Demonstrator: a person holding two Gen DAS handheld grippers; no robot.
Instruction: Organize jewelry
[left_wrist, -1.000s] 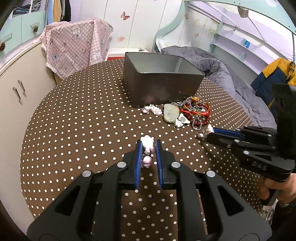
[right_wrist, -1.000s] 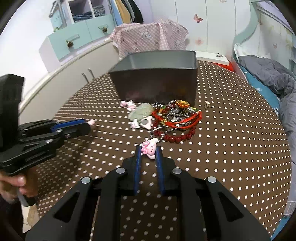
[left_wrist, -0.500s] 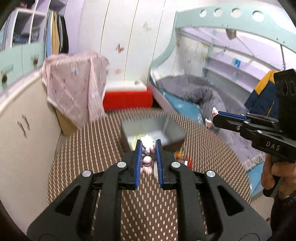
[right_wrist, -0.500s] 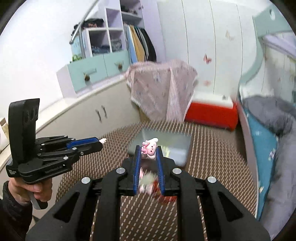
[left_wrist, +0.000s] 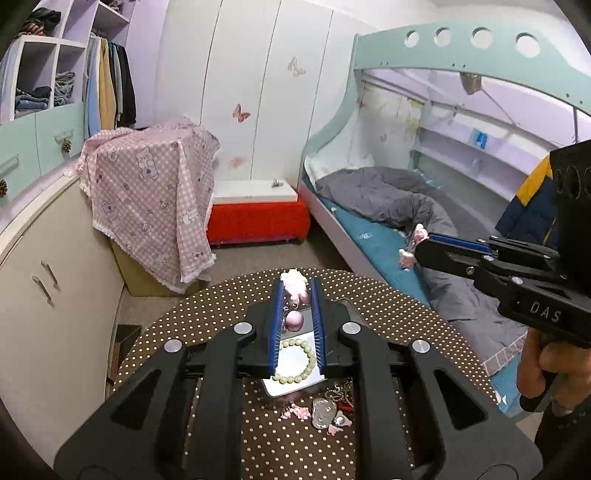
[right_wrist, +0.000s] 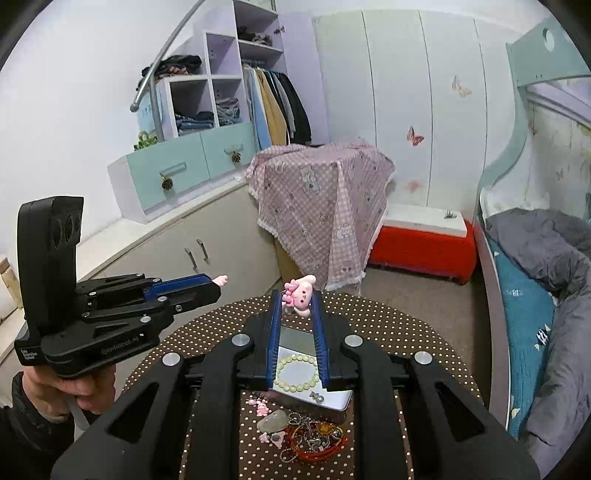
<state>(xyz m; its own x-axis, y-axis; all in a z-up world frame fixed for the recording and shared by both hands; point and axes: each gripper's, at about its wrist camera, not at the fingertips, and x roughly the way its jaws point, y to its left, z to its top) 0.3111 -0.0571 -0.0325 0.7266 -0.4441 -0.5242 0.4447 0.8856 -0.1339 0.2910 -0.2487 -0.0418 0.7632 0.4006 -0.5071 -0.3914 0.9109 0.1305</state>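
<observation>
My left gripper (left_wrist: 295, 286) is shut on a pale pink charm with a round pink bead (left_wrist: 294, 320), held high over the table. My right gripper (right_wrist: 295, 295) is shut on a pink bunny charm (right_wrist: 301, 293), level with the left one (right_wrist: 218, 282). Far below both sits the grey tin box (right_wrist: 328, 403), with a pale green bead bracelet (right_wrist: 295, 371) inside it. In front of the box lies a tangled jewelry pile (right_wrist: 312, 441) of red cords, chains and a pale stone (right_wrist: 272, 421). In the left wrist view the right gripper (left_wrist: 415, 249) shows its charm at the tip.
The round brown polka-dot table (left_wrist: 221, 306) stands between a cream cabinet (left_wrist: 48, 295) on the left and a bed with a grey quilt (left_wrist: 388, 199) on the right. Behind it are a pink checked cloth over a box (left_wrist: 155, 199) and a red bench (left_wrist: 255, 221).
Both grippers have risen high above the table with their charms still clamped. The box and jewelry pile, close ahead a second ago, now lie far below.
</observation>
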